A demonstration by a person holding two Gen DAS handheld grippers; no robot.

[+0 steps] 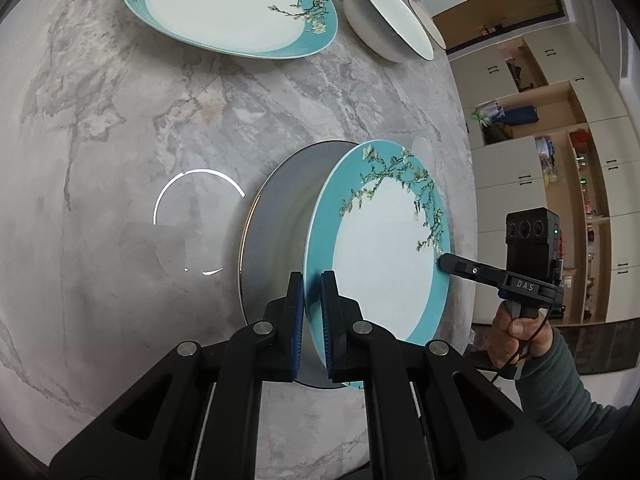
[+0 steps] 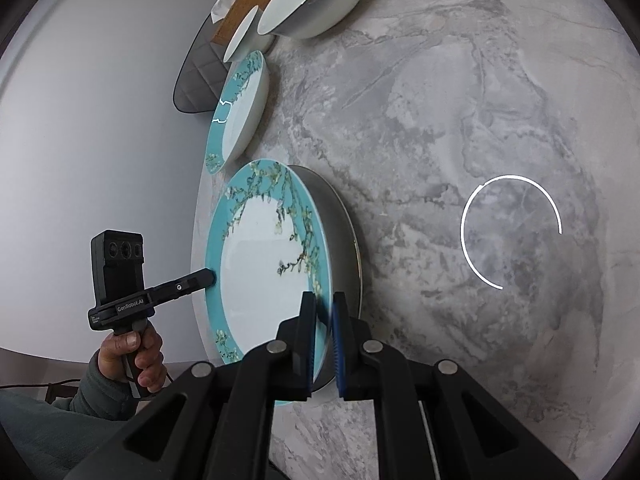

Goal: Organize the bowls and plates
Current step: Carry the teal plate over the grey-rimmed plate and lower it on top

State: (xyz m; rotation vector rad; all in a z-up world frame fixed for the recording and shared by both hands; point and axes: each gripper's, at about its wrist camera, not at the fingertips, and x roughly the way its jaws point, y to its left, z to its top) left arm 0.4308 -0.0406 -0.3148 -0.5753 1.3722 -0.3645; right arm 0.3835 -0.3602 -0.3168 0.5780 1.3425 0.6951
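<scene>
Gripping round glossy teal-rimmed plate (image 1: 380,248), both grippers (image 1: 313,300) (image 2: 324,316)

A grey marble tabletop (image 1: 140,128) fills both views. Beyond its edge stand cream cupboards (image 1: 516,152) and a quilted grey chair (image 2: 196,76).

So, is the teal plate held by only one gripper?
No. The left gripper and the right gripper each clamp an opposite edge of the teal plate.
</scene>
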